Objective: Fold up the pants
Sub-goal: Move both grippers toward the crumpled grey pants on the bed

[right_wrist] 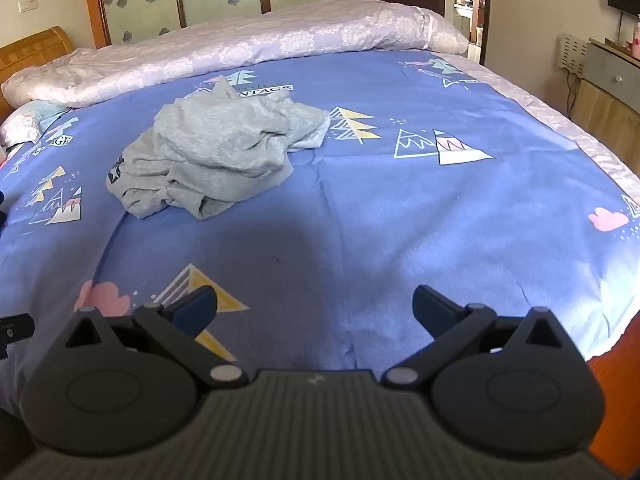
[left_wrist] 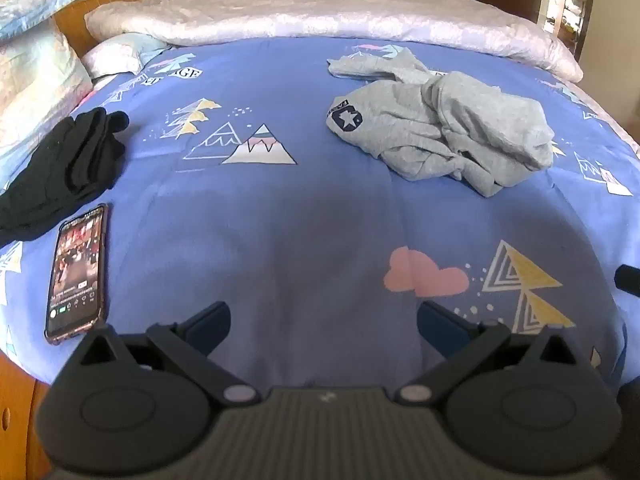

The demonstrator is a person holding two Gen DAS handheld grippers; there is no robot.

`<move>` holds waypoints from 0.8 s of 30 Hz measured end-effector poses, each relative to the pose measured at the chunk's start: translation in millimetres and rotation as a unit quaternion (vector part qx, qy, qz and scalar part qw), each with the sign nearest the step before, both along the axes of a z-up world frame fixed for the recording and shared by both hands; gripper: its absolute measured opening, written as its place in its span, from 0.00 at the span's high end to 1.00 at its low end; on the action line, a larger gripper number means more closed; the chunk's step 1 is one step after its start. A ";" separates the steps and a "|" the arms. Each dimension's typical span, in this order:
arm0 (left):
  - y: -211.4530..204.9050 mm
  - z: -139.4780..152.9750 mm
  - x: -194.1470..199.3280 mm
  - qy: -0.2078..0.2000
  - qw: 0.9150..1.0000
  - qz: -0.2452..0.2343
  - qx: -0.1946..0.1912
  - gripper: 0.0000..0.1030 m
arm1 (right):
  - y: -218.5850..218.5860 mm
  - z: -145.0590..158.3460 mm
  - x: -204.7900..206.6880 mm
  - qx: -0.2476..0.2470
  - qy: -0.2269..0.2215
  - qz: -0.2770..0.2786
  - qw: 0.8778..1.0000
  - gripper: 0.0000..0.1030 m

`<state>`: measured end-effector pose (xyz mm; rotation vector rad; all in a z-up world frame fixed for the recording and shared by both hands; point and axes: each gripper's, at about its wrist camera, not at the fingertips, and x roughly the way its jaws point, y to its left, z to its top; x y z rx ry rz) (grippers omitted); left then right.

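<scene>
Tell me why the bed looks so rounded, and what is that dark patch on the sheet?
Left wrist view: the fisheye lens bulges the blue bedsheet and darkens the corners; a soft shadow lies ahead of the left gripper. Right wrist view: same bulge, shadow before the right gripper, bright sunlight at right.

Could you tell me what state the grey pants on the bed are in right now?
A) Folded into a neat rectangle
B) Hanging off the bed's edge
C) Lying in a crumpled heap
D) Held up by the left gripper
C: the grey pants lie bunched on the blue bedsheet, while the left gripper and right gripper are both open and apart from them.
</scene>
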<state>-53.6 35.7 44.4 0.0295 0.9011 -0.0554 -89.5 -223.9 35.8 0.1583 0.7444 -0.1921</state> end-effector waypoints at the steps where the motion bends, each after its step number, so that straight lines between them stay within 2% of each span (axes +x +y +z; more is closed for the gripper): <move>1: 0.1 -0.6 -0.1 0.002 1.000 0.000 0.000 0.00 | 0.5 -0.4 0.8 0.000 -0.001 0.000 1.000 0.00; 9: -1.7 -3.8 -0.2 0.009 1.000 -0.003 -0.002 0.00 | -3.0 -5.0 -1.0 0.007 -0.004 -0.002 1.000 0.00; 18: -4.6 -6.5 3.3 0.002 1.000 -0.005 0.002 0.01 | -12.1 -8.7 0.3 0.049 -0.006 0.004 0.999 0.00; 21: -5.2 -5.5 5.5 -0.006 1.000 -0.006 0.006 0.03 | -12.4 -8.7 2.3 0.061 -0.012 0.017 0.998 0.12; 24: -5.2 -6.0 9.2 -0.012 1.000 -0.007 0.010 0.04 | -12.2 -5.9 11.3 0.064 -0.011 0.037 0.997 0.30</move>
